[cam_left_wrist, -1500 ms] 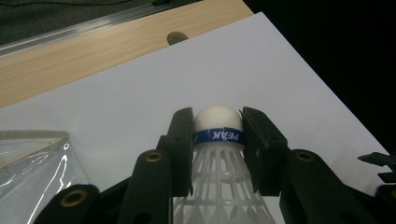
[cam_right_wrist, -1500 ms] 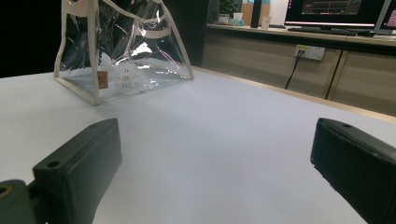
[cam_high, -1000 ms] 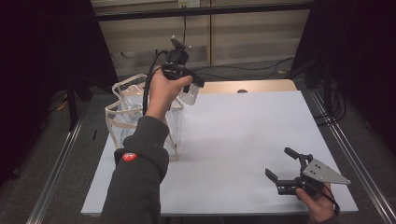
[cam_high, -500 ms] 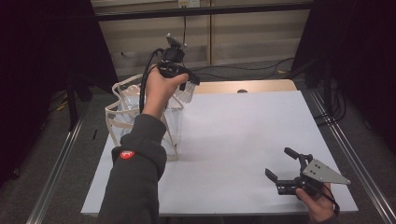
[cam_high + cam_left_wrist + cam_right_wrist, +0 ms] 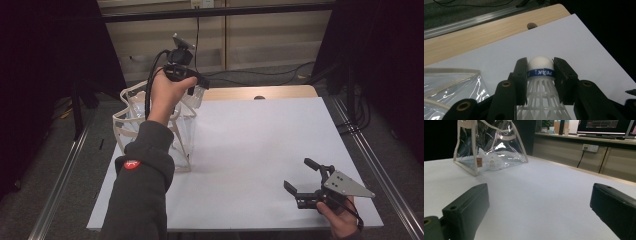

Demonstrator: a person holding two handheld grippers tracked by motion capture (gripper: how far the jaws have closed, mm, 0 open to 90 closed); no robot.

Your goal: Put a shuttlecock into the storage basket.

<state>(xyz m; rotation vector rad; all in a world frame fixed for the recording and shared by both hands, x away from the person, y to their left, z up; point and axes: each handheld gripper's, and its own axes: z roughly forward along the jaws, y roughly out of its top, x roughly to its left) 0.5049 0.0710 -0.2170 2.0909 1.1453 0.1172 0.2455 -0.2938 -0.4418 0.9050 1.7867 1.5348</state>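
At the left of the bench (image 5: 260, 150) stands the clear plastic bag (image 5: 150, 130), its cream-trimmed mouth open upward, and above its far right corner we hold the left gripper (image 5: 197, 87) raised in the air with a white plastic shuttlecock (image 5: 540, 82) in it. We judge the shuttlecock to be very light, with a firm rounded cork head and a thin latticed skirt that would flex or crumple under a hard squeeze, so the place to take it is the head, just where we have it. In the left gripper view the jaws stand closed on that head, one pad against each side at the blue band (image 5: 540, 73) printed PEAK, the white dome poking out just past the tips and the skirt flaring back between the arms toward the camera. Being so light, it should slip only if the grip slackens, and the smooth dome offers little purchase, so we keep the pads on the band. A second shuttlecock (image 5: 492, 161) lies inside the bag, seen through its wall in the right gripper view. Well apart, at the near right corner of the bench, the right gripper (image 5: 302, 187) rests low with its jaws spread wide and nothing between them, pointing across the white surface toward the bag
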